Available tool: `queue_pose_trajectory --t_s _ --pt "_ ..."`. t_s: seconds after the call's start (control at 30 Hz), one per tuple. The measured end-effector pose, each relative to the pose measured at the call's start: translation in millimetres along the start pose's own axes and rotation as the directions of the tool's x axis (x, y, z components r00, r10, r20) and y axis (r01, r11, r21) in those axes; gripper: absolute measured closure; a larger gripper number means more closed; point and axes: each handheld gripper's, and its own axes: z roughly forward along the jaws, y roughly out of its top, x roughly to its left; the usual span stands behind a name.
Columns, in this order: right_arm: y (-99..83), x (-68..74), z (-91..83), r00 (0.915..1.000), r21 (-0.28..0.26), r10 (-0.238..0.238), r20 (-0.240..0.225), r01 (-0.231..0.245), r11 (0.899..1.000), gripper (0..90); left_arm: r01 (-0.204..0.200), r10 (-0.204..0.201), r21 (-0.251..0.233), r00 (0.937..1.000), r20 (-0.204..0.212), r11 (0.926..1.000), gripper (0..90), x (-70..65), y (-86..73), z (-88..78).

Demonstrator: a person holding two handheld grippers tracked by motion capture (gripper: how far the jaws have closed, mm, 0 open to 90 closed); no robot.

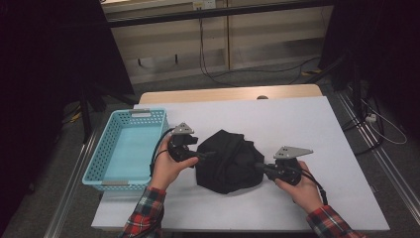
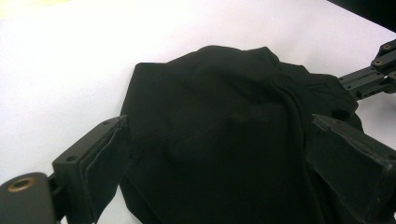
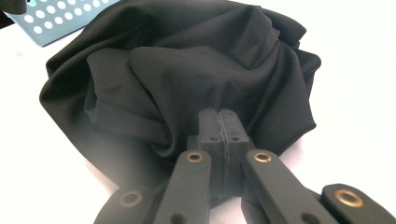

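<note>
Nearest the camera in the high view, two forearms in red plaid sleeves (image 1: 143,218) come in from the bottom edge, each hand wrapped around a gripper. The left hand (image 1: 167,171) holds the left gripper (image 1: 210,154) at the left side of a crumpled black cloth (image 1: 229,161), and the right hand (image 1: 302,188) holds the right gripper (image 1: 258,167) at the cloth's right side. In the left gripper view, that gripper's jaws stand spread wide, one on each side of the black cloth (image 2: 219,140), with fabric bulging between them and draping against the left jaw. In the right gripper view, the right gripper (image 3: 219,128) has its jaws pressed together with only a thin seam between the pads, their tips pushed into the near edge of the black cloth (image 3: 177,79); whether a fold is pinched in the seam cannot be told. The cloth lies bunched in a rounded heap near the middle of the white table (image 1: 297,119). Just left of the left hand sits a light blue perforated basket (image 1: 106,168), close to the table's left edge and apart from the cloth. Farther off, a strip of wooden tabletop (image 1: 228,93) shows beyond the white surface, and behind it cables (image 1: 213,74) trail across the floor.
</note>
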Motion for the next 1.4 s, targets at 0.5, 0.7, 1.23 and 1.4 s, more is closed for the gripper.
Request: queue_pose_trajectory --t_s 0.5,0.7,1.23,1.4 --pt "1.0 -9.2 -17.8 0.9997 -0.044 0.015 0.020 -0.015 0.999 90.0 -0.003 0.003 -0.008 1.0000 0.007 1.0000 7.7 -2.1 3.6 1.7" --pt "1.8 -14.3 -28.0 0.9992 -0.068 0.025 0.030 -0.023 0.997 90.0 -0.002 0.002 -0.006 1.0000 0.004 1.0000 7.6 -1.7 3.1 2.9" --pt "0.0 -23.1 -45.5 0.9976 -0.097 0.025 0.065 -0.018 0.995 90.0 0.005 -0.005 0.003 0.9998 -0.017 1.0000 7.7 -0.1 1.8 2.6" --pt "-0.5 -26.9 -50.7 0.9964 -0.108 0.033 0.078 -0.025 0.994 90.0 0.006 -0.006 0.002 1.0000 -0.005 1.0000 7.8 1.0 1.6 2.2"
